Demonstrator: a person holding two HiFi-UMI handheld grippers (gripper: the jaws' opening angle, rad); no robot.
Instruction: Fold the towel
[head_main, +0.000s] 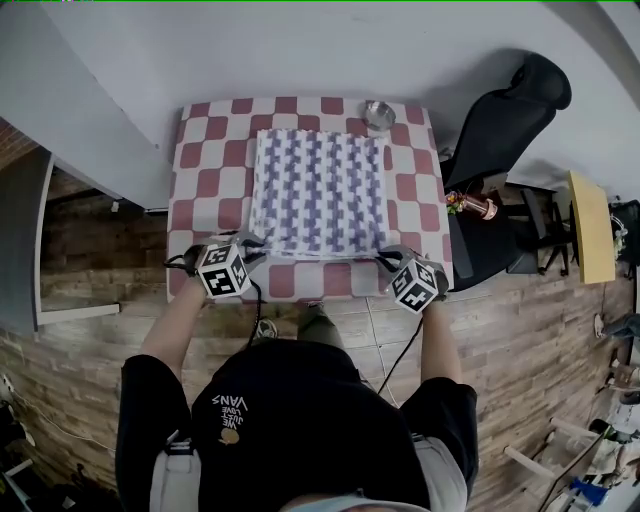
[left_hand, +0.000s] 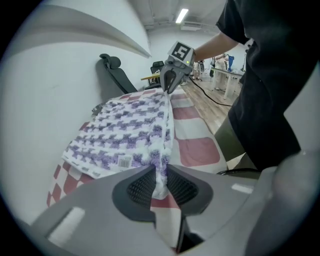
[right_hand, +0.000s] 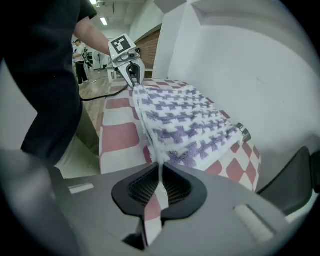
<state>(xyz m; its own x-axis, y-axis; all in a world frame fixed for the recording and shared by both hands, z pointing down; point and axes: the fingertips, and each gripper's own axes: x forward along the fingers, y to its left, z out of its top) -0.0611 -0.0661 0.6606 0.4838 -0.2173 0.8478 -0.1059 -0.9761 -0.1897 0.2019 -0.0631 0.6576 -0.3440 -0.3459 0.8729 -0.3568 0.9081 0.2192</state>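
The purple-and-white towel (head_main: 318, 195) lies spread across the checked tabletop (head_main: 208, 152); the left gripper (head_main: 260, 243) pinches its near left corner at the tabletop's near edge; the right gripper (head_main: 386, 258) pinches its near right corner.

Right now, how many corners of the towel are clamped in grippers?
2. The near left corner of the towel is pinched in the left gripper, the near right one in the right gripper. The far two lie flat on the table.
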